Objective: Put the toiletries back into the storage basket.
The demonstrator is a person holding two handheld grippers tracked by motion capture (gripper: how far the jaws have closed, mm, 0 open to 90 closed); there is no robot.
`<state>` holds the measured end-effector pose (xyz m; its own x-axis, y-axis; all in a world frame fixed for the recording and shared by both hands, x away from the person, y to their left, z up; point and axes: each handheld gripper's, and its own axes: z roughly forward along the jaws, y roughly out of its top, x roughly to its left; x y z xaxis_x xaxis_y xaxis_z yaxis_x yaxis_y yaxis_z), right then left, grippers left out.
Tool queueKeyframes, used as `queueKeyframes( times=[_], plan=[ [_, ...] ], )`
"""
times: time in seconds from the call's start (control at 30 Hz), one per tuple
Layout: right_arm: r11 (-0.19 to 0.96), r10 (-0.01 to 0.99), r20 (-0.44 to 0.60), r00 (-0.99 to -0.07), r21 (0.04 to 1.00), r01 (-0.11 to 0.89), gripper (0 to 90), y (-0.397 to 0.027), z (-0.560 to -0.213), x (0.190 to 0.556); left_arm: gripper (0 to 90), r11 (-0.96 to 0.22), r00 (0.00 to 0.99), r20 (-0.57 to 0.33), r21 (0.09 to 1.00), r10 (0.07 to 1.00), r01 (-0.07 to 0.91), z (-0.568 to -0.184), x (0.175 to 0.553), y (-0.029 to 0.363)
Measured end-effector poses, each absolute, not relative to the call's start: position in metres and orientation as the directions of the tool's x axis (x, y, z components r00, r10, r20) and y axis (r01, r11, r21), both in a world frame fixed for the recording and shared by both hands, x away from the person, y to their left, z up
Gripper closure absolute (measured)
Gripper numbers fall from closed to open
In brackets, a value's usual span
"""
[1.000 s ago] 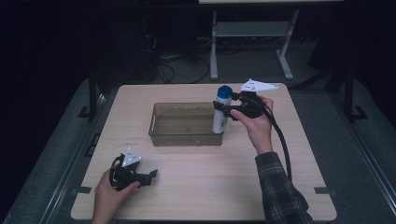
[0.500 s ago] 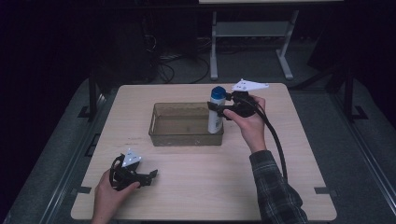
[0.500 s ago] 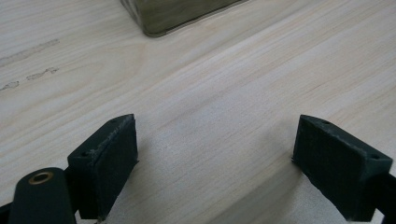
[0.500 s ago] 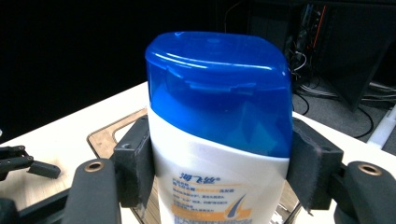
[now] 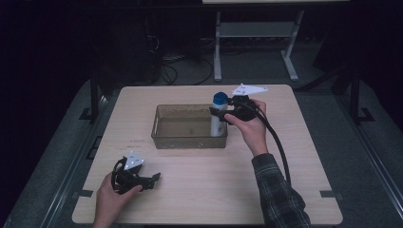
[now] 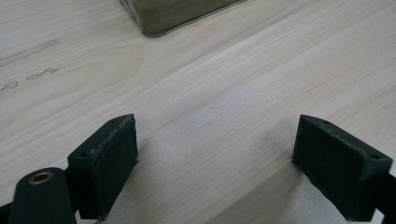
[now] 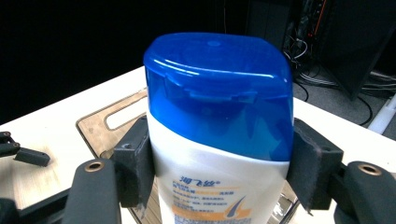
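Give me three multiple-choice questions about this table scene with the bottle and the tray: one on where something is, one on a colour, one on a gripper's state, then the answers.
1. Where is the white bottle?
A. Over the right end of the brown tray
B. Flat on the table by the left gripper
C. On the floor

2. What colour is the bottle's cap?
A. Red
B. Blue
C. Green

3. How is the left gripper?
A. Shut on the bottle
B. Shut on the tray's rim
C. Open with nothing in it, low over the table

Answers: 1 A, the high view shows it upright at the tray's right end in the right gripper. 2 B, the right gripper view shows a blue cap. 3 C, the left gripper view shows bare wood between the jaws.
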<state>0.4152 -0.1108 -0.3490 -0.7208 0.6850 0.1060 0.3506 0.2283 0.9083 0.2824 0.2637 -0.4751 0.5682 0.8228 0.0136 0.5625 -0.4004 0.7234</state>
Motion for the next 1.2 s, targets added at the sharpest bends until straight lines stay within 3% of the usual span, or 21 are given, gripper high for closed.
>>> queueKeyframes(
  times=[1.2],
  plan=[
    [0.323,0.689,0.090,-0.719,0.850,0.416,33.5,-0.104,-0.383,0.417,12.6,-0.398,0.568,0.010,0.724,0.823,0.564,-0.475,0.282,0.263]
  ],
)
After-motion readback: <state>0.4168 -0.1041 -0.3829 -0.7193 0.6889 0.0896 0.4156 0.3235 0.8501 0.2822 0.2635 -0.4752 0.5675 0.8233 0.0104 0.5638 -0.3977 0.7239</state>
